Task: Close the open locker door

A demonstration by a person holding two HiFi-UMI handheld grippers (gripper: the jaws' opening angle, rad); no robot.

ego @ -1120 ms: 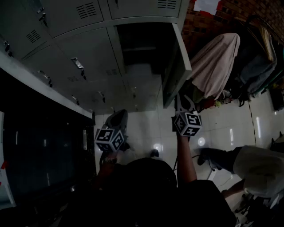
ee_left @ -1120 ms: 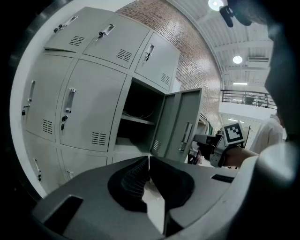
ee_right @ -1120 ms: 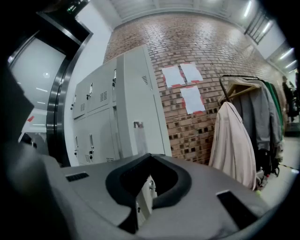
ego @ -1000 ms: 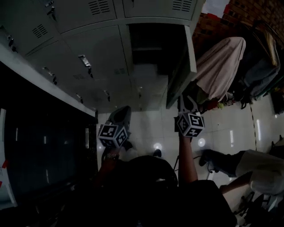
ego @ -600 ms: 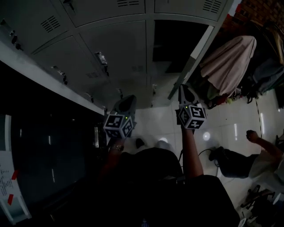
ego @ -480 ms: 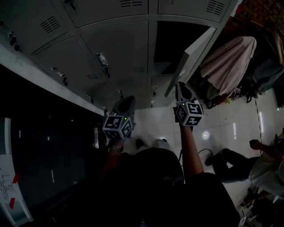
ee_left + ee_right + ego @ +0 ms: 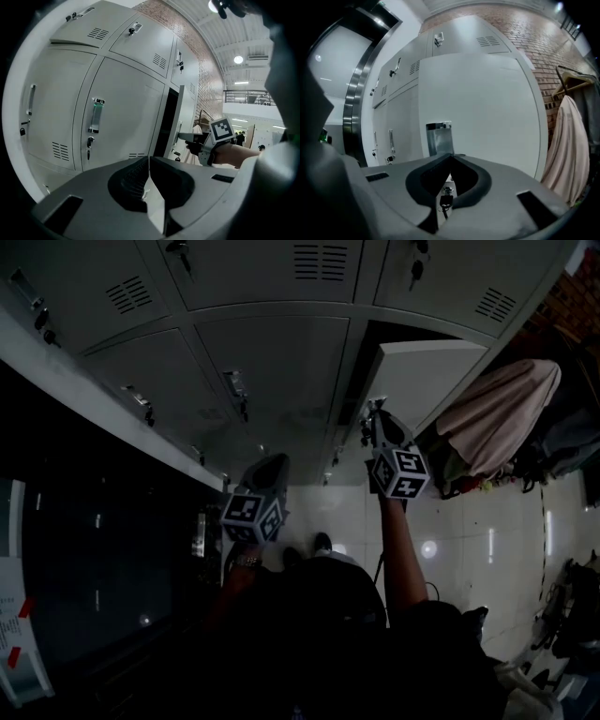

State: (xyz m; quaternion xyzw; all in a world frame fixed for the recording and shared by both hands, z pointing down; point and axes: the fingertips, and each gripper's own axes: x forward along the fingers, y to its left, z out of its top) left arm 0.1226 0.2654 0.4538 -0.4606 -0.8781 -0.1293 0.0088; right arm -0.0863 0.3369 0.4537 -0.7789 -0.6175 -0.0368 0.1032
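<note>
Head view: the right arm [image 7: 394,549] reaches forward, right gripper [image 7: 373,420] fingers pressed together, empty, at the smooth pale metal locker door [image 7: 427,371], which stands ajar. Left gripper [image 7: 269,467] hangs lower, fingers likewise closed, empty.

I can't tell whether my right gripper [image 7: 450,155] actually touches the locker door [image 7: 487,108]. In the head view, that door hides most of the locker opening [image 7: 363,362], and the dark panel [image 7: 94,549] at 9 o'clock is unreadable. In the right gripper view, the draped cloth [image 7: 569,145] is cut off at 4 o'clock.
</note>
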